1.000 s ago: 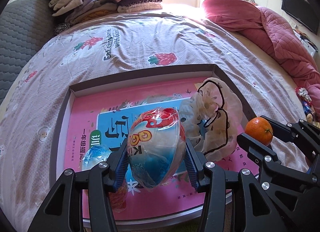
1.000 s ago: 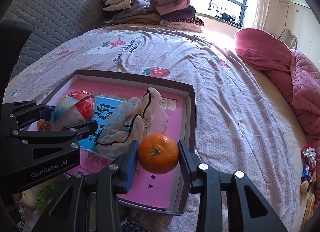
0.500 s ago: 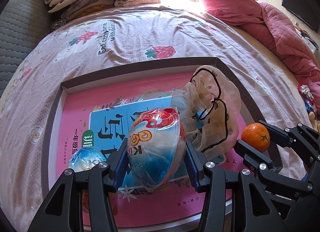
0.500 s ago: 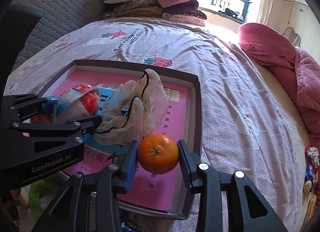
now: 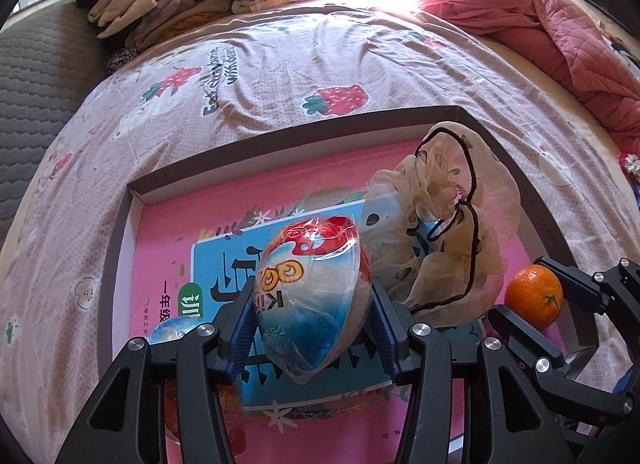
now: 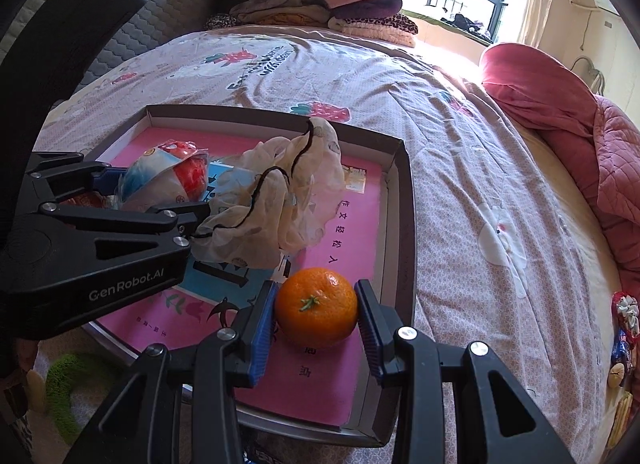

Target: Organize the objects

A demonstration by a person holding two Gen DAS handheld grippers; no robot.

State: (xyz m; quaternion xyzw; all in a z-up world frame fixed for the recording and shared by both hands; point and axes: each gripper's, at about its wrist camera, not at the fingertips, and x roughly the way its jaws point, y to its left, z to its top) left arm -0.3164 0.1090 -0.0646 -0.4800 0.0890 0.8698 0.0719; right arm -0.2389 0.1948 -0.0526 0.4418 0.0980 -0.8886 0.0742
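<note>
A shallow grey box [image 5: 120, 220] [image 6: 404, 192] lies on the bed with a pink and blue book [image 5: 168, 264] [image 6: 356, 224] flat inside it. My left gripper [image 5: 312, 324] [image 6: 152, 192] is shut on a plastic-wrapped red, white and blue snack pack [image 5: 312, 288] [image 6: 168, 176], held over the box's near left part. My right gripper [image 6: 316, 312] [image 5: 536, 296] is shut on an orange mandarin [image 6: 316, 306] [image 5: 534, 298] above the box's near right corner. Between them, on the book, lies a crumpled sheer cloth with a dark cord [image 5: 444, 232] [image 6: 280, 200].
Another wrapped blue snack [image 5: 172, 330] and a red one [image 5: 232, 412] lie in the box under my left gripper. Folded clothes [image 6: 312, 4] are stacked at the bed's far end. A pink quilt [image 6: 560, 116] lies on the right. Small wrapped items [image 6: 624, 316] sit at the bed's right edge.
Both views have slid forward over the box, so the box and bed look nearer and lower. Each gripper keeps the same hold on its object.
</note>
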